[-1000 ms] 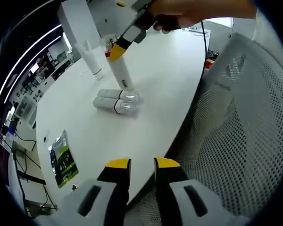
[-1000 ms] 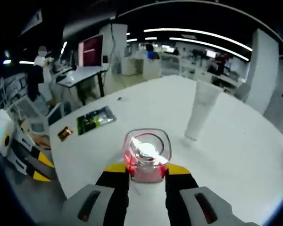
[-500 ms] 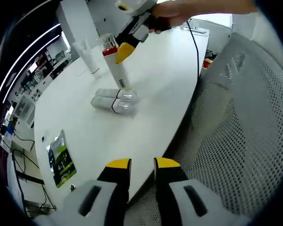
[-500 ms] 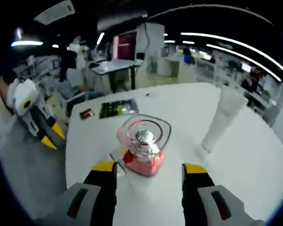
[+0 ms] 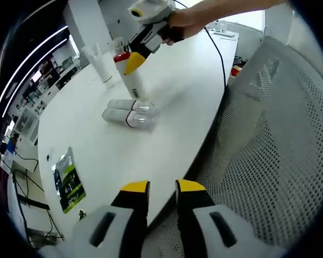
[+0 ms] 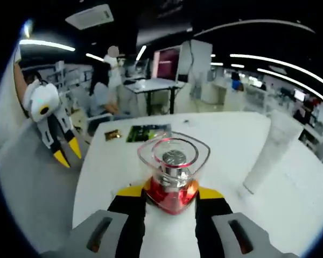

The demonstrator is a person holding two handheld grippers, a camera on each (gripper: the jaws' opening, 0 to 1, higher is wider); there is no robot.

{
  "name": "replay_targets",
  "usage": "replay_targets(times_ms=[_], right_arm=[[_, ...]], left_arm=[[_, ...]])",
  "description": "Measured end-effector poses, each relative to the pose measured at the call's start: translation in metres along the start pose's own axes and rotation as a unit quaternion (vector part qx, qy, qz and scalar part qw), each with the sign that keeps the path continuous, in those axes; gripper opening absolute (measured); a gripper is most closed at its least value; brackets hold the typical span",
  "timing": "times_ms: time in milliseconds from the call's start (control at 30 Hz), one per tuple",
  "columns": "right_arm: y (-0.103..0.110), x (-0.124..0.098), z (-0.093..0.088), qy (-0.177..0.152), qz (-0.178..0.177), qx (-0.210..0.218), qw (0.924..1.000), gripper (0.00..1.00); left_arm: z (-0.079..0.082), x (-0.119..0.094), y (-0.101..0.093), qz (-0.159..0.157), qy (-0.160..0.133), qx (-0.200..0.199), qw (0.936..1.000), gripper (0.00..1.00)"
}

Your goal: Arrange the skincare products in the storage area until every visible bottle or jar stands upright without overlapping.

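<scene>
Skincare products on a white table (image 5: pixel 172 107). In the left gripper view, two clear-capped bottles (image 5: pixel 126 113) lie on their sides, side by side and touching, near the table's middle. Just behind them a white bottle (image 5: pixel 133 86) stands upright, with a red-topped pump bottle (image 5: pixel 120 57) close behind it, partly hidden by the right gripper (image 5: pixel 134 60), which a hand (image 5: pixel 177 24) holds from above. A white tube (image 5: pixel 101 67) stands cap-down further back, well apart from the lying pair. A green packet (image 5: pixel 69 180) lies flat near the table edge. The left gripper (image 5: pixel 161 187) hangs beyond the table edge beside a mesh chair (image 5: pixel 269 140), jaws a narrow gap apart, gripping nothing.

In the right gripper view, the right gripper (image 6: pixel 171 191) has its yellow tips against both sides of the pump bottle (image 6: pixel 173 177) (red base, clear overcap, silver pump), clamped on it. The tube (image 6: pixel 269 153) stands to the right; the left gripper (image 6: pixel 54 126) shows at far left.
</scene>
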State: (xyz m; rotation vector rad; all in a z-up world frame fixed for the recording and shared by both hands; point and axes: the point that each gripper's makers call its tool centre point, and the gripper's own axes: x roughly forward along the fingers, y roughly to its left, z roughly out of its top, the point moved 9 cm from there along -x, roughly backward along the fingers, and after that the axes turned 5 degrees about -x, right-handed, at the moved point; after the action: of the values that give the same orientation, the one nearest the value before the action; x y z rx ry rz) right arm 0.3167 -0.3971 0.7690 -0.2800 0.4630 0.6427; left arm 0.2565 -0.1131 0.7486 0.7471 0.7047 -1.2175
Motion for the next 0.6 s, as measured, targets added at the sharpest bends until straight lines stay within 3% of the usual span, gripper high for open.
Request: replay_targets(times_ms=[167,267,400,467,533,600], right_arm=[[0.008,-0.003,-0.001,0.004,-0.070,0.028,0.9971,0.31],[0.012,-0.003,-0.001,0.013,-0.135,0.059,0.9890,0.31],[0.017,-0.002,0.001,0.027,-0.188,0.093,0.9775,0.31],[0.017,-0.001,0.002,0.023,-0.178,0.092,0.9794,0.32],[0.018,0.001,0.002,-0.005,-0.146,0.118,0.9821,0.35],[0.016,-0.001,-0.003,0.007,-0.131,0.100,0.9862,0.41]], left_arm=[[0.000,0.000,0.000,0.002,-0.001,-0.001,1.0000,0.14],[0.001,0.000,0.001,0.003,-0.004,-0.003,1.0000,0.14],[0.000,0.000,0.000,0.001,-0.002,-0.003,1.0000,0.14],[0.000,0.001,0.000,0.000,0.000,-0.003,1.0000,0.14],[-0.001,0.001,0.000,-0.001,0.002,-0.002,1.0000,0.14],[-0.001,0.001,-0.001,-0.002,0.002,-0.002,1.0000,0.14]])
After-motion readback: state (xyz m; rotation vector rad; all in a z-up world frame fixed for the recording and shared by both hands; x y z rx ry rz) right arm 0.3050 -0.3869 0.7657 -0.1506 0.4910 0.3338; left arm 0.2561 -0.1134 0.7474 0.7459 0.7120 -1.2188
